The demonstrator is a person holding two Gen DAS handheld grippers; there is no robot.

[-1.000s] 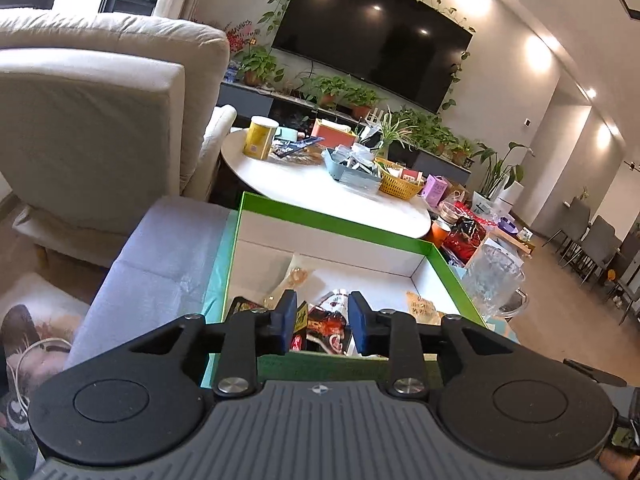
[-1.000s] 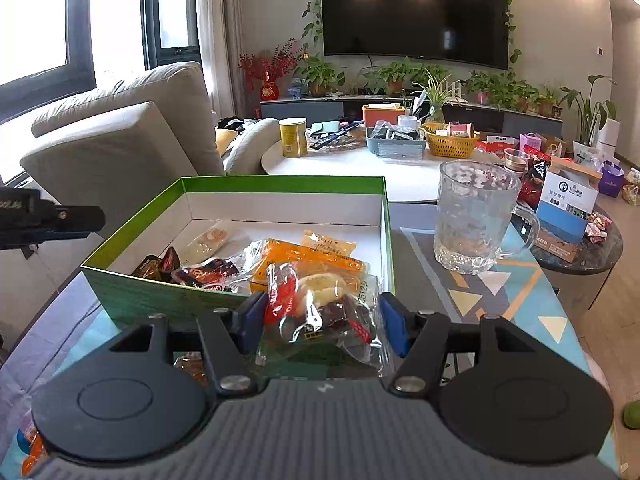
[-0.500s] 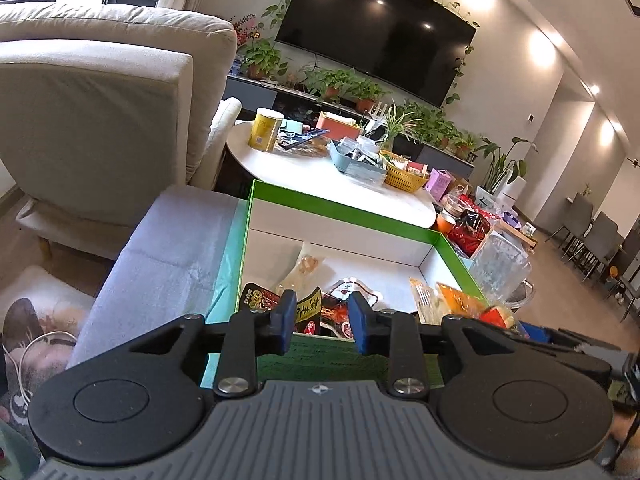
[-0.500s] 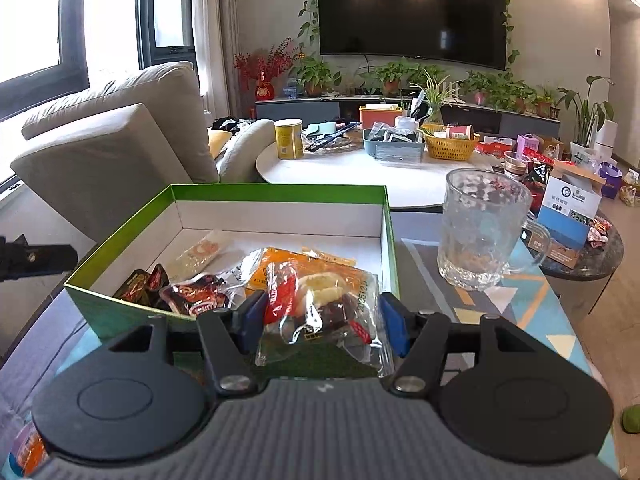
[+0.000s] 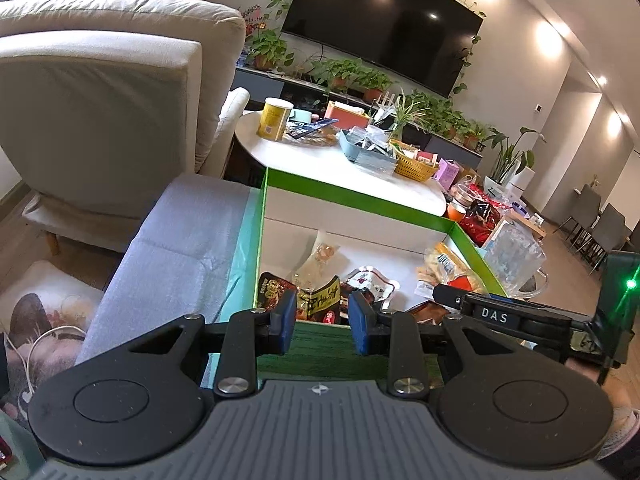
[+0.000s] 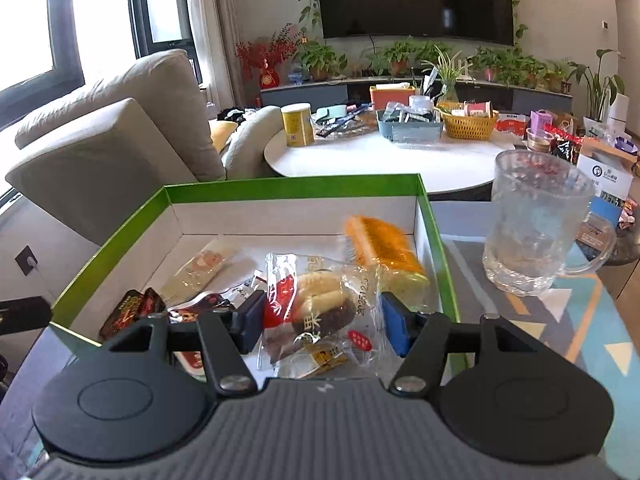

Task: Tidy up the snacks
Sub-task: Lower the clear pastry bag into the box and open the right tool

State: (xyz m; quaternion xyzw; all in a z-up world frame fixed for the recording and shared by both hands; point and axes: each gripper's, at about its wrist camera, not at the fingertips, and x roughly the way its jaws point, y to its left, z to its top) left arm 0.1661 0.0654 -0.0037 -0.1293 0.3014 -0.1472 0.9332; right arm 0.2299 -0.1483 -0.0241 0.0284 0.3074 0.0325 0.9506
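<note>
- Right gripper (image 6: 322,322): blue pads set apart by the width of a clear snack packet (image 6: 320,312) and pressed against its two sides; the packet is held over the near edge of the green box (image 6: 296,186). Printed red and brown contents show through the film.
- Orange packet (image 6: 382,246) lies tilted in the box at 1 o'clock from the held packet, blurred, close to the right wall.
- Pale long packet (image 6: 202,266) lies at 10 o'clock, on the white floor of the box. Dark red packets (image 6: 130,310) sit at the near left corner.
- Glass mug (image 6: 536,228) stands upright on the patterned cloth (image 6: 532,320), outside the box at 2 o'clock, apart from the box wall.
- Left gripper (image 5: 322,322): pads a narrow gap apart, nothing between them; it hangs just short of the box's near wall. Black-and-yellow packet (image 5: 320,300) lies inside, directly beyond the gap.
- Round white table (image 6: 360,160) behind the box at 12 o'clock carries a yellow can (image 6: 298,124) and a wicker basket (image 6: 468,124).
</note>
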